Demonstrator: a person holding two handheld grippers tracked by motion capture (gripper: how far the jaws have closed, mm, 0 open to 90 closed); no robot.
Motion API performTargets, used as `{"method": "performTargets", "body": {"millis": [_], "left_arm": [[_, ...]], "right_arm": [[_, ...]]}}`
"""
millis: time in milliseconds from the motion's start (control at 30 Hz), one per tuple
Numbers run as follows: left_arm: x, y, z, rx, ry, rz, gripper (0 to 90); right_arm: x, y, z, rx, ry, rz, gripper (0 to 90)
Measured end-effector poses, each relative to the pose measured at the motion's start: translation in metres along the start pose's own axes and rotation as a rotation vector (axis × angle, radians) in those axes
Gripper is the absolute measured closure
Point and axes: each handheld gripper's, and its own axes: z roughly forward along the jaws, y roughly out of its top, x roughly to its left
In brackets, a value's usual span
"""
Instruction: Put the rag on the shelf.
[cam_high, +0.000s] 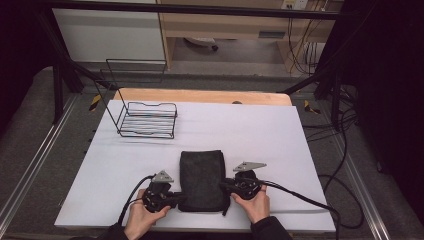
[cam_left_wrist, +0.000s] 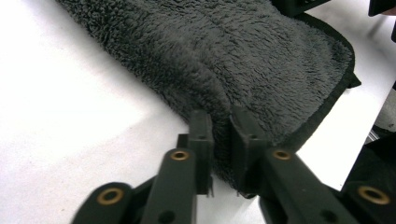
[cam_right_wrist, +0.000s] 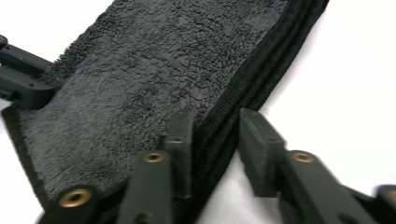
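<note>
Folded dark towel (cam_high: 202, 180) lies near-centre on the worktop (cam_high: 280, 135), long axis running away from the person; left gripper (cam_left_wrist: 219, 140) pinches its left edge, right gripper (cam_right_wrist: 212, 140) straddles its right edge, jaws not quite clamped.

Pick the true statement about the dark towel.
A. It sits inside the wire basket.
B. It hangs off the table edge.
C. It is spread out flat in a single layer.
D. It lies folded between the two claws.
D: the folded towel lies on the white table, left claw and right claw at its sides; the wire basket stands apart.
</note>
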Motion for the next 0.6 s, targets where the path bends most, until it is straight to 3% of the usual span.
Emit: {"method": "performTargets", "body": {"millis": [233,367,400,533,600], "left_arm": [[0.004,0.002,-0.007,0.007,-0.017,0.002,83.6],[0.005,-0.001,-0.019,0.016,0.014,0.032,83.7],[0.005,-0.003,-0.021,0.014,0.016,0.032,83.6],[0.006,-0.007,-0.022,0.012,0.023,0.053,82.5],[0.007,-0.007,-0.021,0.014,0.038,0.077,77.2]], "right_arm": [[0.000,0.002,0.000,0.000,0.019,0.021,79.6],[0.009,0.003,0.001,-0.010,0.039,0.010,79.9],[0.015,0.003,0.003,-0.012,0.042,-0.004,79.7],[0.016,0.002,0.005,-0.016,0.045,0.006,77.9],[0.017,0.000,0.004,-0.032,0.024,-0.012,71.0]]}}
